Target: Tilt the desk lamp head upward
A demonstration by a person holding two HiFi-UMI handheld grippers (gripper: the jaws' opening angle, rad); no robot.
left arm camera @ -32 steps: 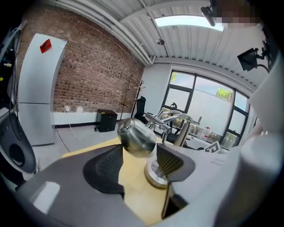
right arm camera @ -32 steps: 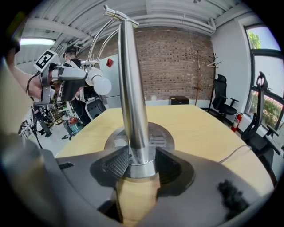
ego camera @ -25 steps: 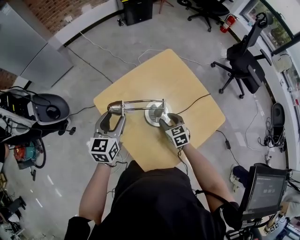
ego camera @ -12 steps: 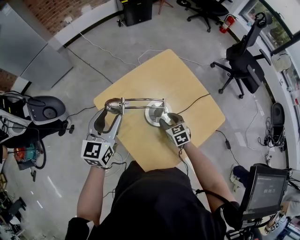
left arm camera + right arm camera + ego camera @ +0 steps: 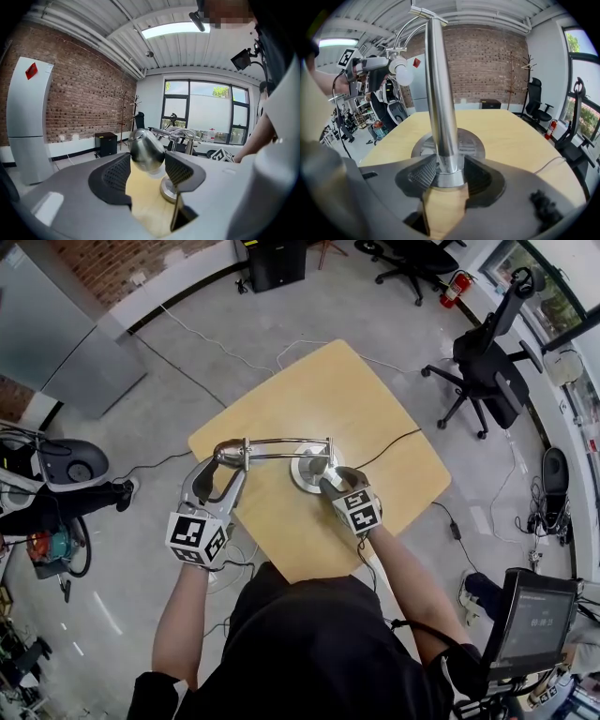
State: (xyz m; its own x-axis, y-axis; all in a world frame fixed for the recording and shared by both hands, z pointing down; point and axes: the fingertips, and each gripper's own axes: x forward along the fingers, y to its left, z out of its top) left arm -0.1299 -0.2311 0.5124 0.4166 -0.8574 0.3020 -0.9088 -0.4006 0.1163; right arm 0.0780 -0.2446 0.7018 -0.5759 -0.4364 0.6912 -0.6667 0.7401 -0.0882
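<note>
A chrome desk lamp stands on a light wooden table [image 5: 328,390]. Its round base [image 5: 309,470] sits mid-table, and thin curved arms run left to the lamp head [image 5: 230,454]. My left gripper [image 5: 228,465] is shut on the head. In the left gripper view the shiny head [image 5: 146,151] sits between the left gripper's [image 5: 149,164] ribbed pads. My right gripper [image 5: 325,479] is shut on the upright pole [image 5: 440,117] just above the base [image 5: 473,140], the right gripper's [image 5: 450,176] pads touching both sides. The head with its white bulb [image 5: 401,70] shows high at the left.
A black cable [image 5: 389,442] runs from the base over the table's right edge. Office chairs [image 5: 487,362] stand to the right and behind. A monitor [image 5: 530,620] is at the lower right, and equipment [image 5: 56,474] crowds the floor on the left.
My left gripper has rolled and shifted slightly left with the lamp head between its jaws. The right gripper and the base have stayed in place.
</note>
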